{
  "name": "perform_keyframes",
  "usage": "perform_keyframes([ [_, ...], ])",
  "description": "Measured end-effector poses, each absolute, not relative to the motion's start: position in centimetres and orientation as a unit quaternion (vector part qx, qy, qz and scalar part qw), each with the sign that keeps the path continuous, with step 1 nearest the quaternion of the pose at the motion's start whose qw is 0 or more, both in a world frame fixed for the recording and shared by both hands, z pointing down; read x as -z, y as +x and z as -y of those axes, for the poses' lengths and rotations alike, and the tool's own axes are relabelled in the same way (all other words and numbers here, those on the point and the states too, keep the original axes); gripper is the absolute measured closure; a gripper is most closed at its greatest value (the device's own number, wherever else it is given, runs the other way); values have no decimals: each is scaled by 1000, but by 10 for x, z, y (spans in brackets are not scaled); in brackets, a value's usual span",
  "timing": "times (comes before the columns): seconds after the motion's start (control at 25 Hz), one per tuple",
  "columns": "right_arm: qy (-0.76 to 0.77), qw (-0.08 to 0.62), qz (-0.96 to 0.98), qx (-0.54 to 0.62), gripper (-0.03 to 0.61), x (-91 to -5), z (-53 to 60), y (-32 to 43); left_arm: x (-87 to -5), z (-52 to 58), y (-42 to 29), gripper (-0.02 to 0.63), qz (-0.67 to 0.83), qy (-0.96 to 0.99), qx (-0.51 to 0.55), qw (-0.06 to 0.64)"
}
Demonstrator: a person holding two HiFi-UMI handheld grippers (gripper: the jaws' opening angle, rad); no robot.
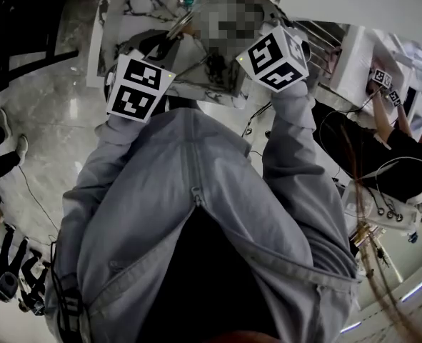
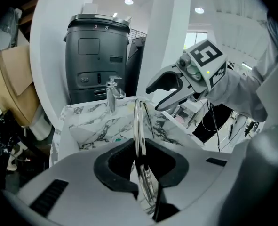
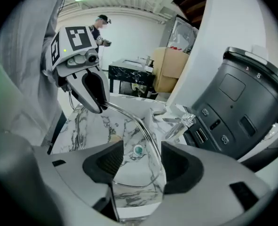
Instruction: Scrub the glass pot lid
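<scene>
The glass pot lid (image 2: 139,126) stands on edge over the marble sink (image 2: 94,126). My left gripper (image 2: 141,161) is shut on its metal rim, which runs straight up between the jaws. In the right gripper view the lid (image 3: 146,185) arcs from the left gripper (image 3: 96,106) down between the jaws of my right gripper (image 3: 139,161). Those jaws stand wide open, with the lid between them and neither pad pressing on it. From the left gripper view the right gripper (image 2: 153,99) hovers open just right of the lid's top. In the head view only both marker cubes show, left gripper (image 1: 139,88) and right gripper (image 1: 273,57).
A chrome faucet (image 3: 181,121) stands at the sink's far edge, and a teal drain plug (image 3: 138,150) sits in the basin. A large dark appliance (image 2: 96,55) rises behind the faucet. Cardboard boxes (image 3: 169,65) and a person (image 3: 100,27) are in the background.
</scene>
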State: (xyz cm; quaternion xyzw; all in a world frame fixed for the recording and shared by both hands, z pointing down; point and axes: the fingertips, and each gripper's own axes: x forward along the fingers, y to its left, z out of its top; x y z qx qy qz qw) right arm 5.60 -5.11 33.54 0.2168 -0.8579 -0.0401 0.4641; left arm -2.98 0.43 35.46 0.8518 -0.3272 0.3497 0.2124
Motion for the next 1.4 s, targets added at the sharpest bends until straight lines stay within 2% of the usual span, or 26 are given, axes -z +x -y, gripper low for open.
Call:
perform_keyframes([
  [0.36, -26, 585, 799, 138, 347, -348, 3, 41, -335, -40, -3, 540, 255, 884, -364, 143],
  [0.6, -134, 634, 745, 157, 347, -380, -20, 40, -334, -48, -8, 540, 240, 888, -371, 128],
  [0.76, -146, 628, 748, 159, 354, -384, -25, 32, -330, -52, -10, 540, 240, 886, -377, 124],
  [0.8, -144, 628, 747, 161, 399, -383, -24, 31, -329, -53, -10, 540, 238, 886, -377, 126],
  [0.84, -143, 630, 744, 168, 494, -383, -23, 30, -329, -54, -11, 540, 237, 887, -376, 126],
  [0.88, -143, 633, 740, 177, 528, -382, -22, 29, -328, -55, -13, 540, 236, 887, -376, 126],
  [1.08, -139, 630, 740, 190, 531, -377, -25, 15, -330, -58, -26, 540, 232, 889, -372, 130],
  [1.2, -123, 620, 748, 201, 532, -375, -24, 10, -326, -61, -35, 536, 224, 897, -348, 158],
  [1.32, -99, 601, 760, 227, 535, -368, -19, -1, -319, -61, -52, 448, 214, 902, -331, 178],
  [1.4, -75, 586, 769, 245, 540, -364, -15, -8, -317, -60, -64, 436, 211, 902, -331, 182],
])
